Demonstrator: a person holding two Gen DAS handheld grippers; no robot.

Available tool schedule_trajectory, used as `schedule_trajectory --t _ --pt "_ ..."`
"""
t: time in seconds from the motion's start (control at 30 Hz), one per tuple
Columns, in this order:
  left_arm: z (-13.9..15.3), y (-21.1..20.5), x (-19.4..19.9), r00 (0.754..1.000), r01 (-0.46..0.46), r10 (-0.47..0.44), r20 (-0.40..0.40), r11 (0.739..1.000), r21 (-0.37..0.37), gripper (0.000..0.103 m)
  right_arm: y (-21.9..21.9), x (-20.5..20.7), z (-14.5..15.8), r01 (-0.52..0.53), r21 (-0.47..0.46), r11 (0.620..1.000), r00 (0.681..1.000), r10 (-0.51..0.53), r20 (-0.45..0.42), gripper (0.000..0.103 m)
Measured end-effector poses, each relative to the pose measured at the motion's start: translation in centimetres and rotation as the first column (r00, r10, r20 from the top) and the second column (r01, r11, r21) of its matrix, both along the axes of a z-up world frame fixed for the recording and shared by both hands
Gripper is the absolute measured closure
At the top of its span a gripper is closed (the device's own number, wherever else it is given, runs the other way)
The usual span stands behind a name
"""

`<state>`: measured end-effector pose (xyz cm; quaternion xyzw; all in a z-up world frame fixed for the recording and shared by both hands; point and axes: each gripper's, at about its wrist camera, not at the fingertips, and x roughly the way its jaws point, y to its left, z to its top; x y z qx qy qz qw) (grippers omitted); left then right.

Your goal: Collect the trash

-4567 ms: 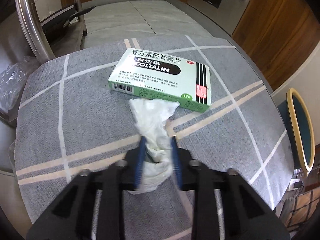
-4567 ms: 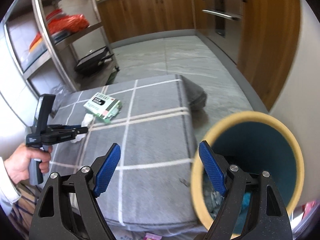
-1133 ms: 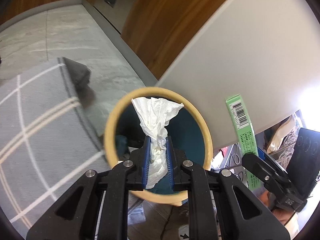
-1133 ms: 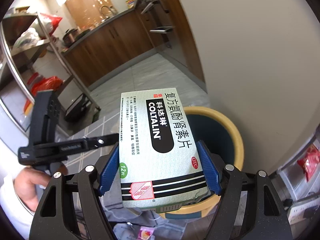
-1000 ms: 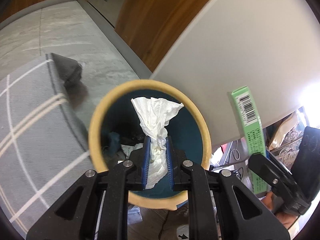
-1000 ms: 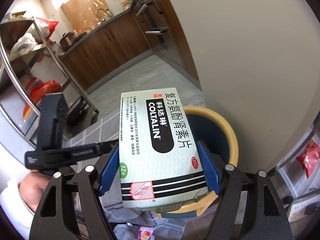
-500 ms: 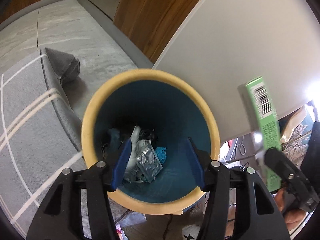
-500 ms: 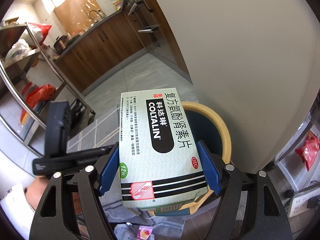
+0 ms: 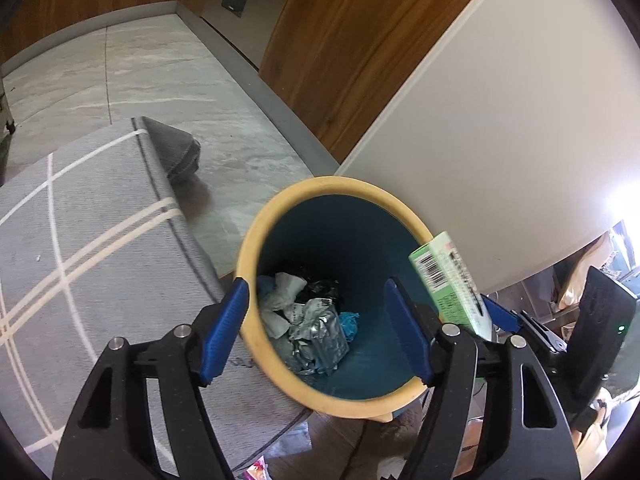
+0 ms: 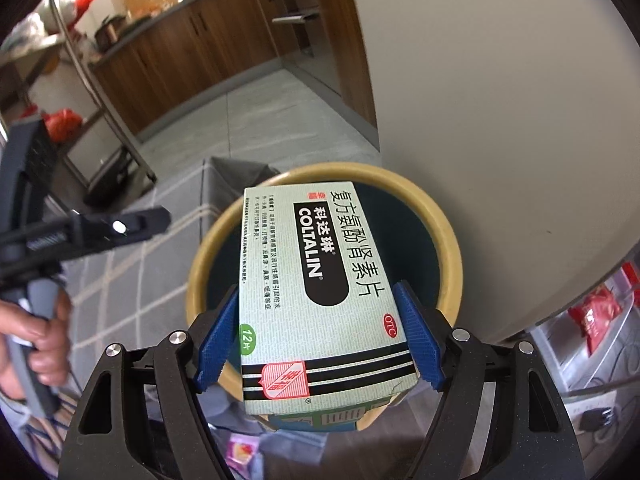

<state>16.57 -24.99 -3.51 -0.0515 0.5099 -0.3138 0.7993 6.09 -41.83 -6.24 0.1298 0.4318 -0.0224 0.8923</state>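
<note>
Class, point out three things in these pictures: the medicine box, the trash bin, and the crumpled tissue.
medicine box [image 10: 320, 296], right wrist view, on its printed front face.
trash bin [image 9: 256, 236], left wrist view, on its yellow rim.
crumpled tissue [image 9: 286, 292], left wrist view, on the white wad inside the bin.

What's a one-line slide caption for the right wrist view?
Right gripper holds a Coltalin medicine box over the yellow-rimmed trash bin.

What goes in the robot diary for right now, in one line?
left hand-held gripper: open, empty, over bin | right hand-held gripper: shut on medicine box above bin | tissue: in bin
</note>
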Motion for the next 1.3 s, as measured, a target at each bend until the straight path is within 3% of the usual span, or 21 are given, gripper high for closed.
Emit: schedule_trajectory --t 0.3,0.6,0.93,1.3 --pt "0.9 0.9 -1.0 0.999 0.018 -0.019 0.05 1.0 0.023 0.025 1.2 1.0 -1.2 -0.025 -0.029 0.999 1.0 0.024 -0.02 0.018" --pt "2.7 1.0 -2.5 0.988 0.007 -0.016 0.152 0.998 0.059 0.016 0.5 -1.2 0.7 0.004 -0.002 1.0 0.999 -0.004 0.046 0.015" --pt "5.2 1.1 -6.6 0.945 -0.047 0.013 0.326 0.994 0.099 0.006 -0.3 -5.8 3.5 0.051 -0.051 0.997 0.988 -0.043 0.15 0.011" --pt "6.6 1.9 -10.7 0.918 -0.074 0.049 0.393 0.996 0.048 0.006 0.4 -10.8 6.6 0.086 -0.123 0.989 0.96 -0.049 0.276 0.007"
